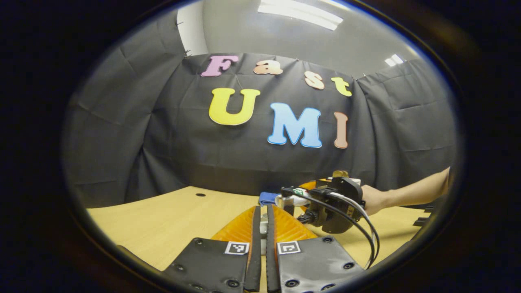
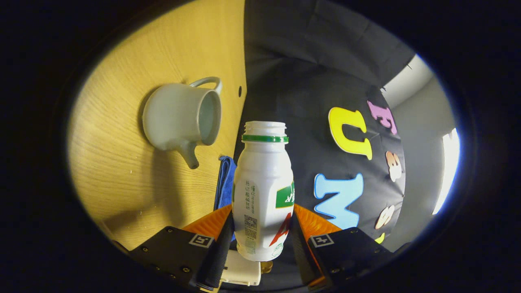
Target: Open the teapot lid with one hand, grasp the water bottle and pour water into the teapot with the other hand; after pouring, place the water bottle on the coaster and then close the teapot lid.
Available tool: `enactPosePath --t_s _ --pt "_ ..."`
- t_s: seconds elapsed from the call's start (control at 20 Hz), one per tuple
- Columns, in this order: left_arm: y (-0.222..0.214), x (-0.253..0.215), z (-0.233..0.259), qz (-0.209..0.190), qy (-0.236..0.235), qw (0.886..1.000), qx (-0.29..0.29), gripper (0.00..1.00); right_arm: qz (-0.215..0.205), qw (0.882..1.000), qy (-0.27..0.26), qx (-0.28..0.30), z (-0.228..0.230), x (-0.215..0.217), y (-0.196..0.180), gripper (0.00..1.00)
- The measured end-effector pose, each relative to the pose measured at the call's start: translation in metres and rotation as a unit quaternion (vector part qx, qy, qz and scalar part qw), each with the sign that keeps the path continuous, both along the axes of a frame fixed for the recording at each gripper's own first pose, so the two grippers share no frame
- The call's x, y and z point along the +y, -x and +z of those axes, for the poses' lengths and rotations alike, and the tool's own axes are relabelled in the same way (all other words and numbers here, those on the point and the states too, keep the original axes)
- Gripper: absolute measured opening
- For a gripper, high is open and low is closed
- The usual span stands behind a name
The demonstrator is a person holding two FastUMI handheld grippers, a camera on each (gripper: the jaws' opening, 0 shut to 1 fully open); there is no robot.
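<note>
The capless white plastic water bottle (image 2: 263, 191) is clamped by the right gripper (image 2: 260, 238), its mouth aimed beside the lidless pale ceramic teapot (image 2: 181, 116), which lies left of its neck; the left gripper (image 1: 263, 221) is nearly closed on something small and pale.

Bright ceiling light panels (image 1: 301, 14), perhaps slight glare; soft shadows, strong fisheye edge warp.

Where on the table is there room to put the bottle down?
Bare wood lies to the left of the left gripper, out to the booth wall. It is crowded on the right: right gripper, held bottle, blue cloth and teapot sit close together.
</note>
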State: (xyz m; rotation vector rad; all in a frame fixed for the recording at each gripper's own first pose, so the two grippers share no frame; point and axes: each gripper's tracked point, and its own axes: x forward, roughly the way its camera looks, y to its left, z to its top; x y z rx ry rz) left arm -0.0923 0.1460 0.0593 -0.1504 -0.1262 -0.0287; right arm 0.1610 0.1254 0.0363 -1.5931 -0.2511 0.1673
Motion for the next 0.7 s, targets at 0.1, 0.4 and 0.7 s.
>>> enactPosePath --t_s 0.1,0.4,0.7 --pt "-0.005 -0.002 -0.001 -0.006 0.011 1.0 0.002 0.15 0.005 0.998 -0.059 0.002 0.01 -0.005 0.005 0.71" --pt "-0.048 0.002 0.015 -0.021 0.015 1.0 -0.012 0.16 -0.013 0.971 -0.237 0.038 0.033 -0.044 0.014 0.71" --pt "-0.102 -0.005 0.034 -0.047 0.039 0.998 0.005 0.16 -0.05 0.886 -0.448 0.109 0.021 -0.106 0.023 0.71"
